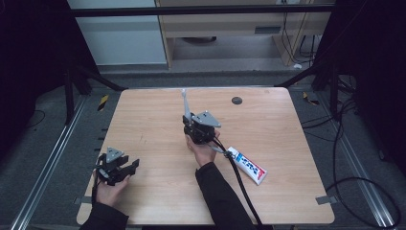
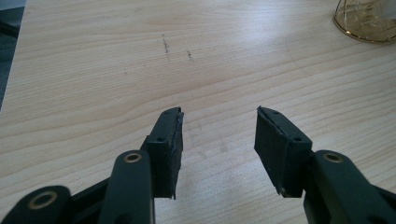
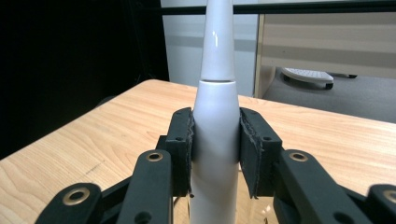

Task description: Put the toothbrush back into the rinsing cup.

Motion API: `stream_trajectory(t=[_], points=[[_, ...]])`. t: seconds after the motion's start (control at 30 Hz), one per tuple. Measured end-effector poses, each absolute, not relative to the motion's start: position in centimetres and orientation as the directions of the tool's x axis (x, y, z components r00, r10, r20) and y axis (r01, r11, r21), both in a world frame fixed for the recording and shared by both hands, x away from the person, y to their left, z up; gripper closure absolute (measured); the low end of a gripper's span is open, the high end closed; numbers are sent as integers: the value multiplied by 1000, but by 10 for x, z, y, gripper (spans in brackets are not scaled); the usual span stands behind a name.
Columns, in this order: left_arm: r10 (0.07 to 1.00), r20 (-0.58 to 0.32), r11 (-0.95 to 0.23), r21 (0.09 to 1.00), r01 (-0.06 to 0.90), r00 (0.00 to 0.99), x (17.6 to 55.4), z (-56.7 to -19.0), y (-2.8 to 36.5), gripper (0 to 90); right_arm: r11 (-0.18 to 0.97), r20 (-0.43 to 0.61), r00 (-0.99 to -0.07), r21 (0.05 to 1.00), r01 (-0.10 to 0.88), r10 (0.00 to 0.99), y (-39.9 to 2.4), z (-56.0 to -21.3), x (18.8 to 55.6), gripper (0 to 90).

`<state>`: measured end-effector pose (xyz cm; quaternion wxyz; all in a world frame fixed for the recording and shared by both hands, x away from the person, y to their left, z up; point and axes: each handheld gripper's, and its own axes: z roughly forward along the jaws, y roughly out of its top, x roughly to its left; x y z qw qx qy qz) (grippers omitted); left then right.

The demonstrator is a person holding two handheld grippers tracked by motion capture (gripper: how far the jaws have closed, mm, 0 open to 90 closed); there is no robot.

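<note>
Gripping an electric toothbrush (image 3: pixel 215 140) upright, right gripper (image 3: pixel 215 144) jaws clamped on its body.
Smooth rigid plastic (probably slippery), so hold the thick handle; left gripper (image 2: pixel 218 140) gapes empty.

toothbrush (image 3: pixel 215 116): head cut off at top | gold wire holder (image 2: pixel 366 18): perhaps, cropped

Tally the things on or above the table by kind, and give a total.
Electric toothbrush: 1
Toothpaste tube: 1
Gold wire holder: 1
Hand-held gripper, left and right: 2
Total: 5
</note>
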<state>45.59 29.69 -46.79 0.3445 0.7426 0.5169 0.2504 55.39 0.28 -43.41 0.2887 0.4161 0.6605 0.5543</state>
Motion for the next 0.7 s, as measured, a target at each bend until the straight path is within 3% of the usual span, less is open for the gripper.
stream_trajectory(t=[0.7], points=[[941,17,-229,770,596,339,456,-468,297,511,72,75,-497,960,270,865,1,-445,552,667]])
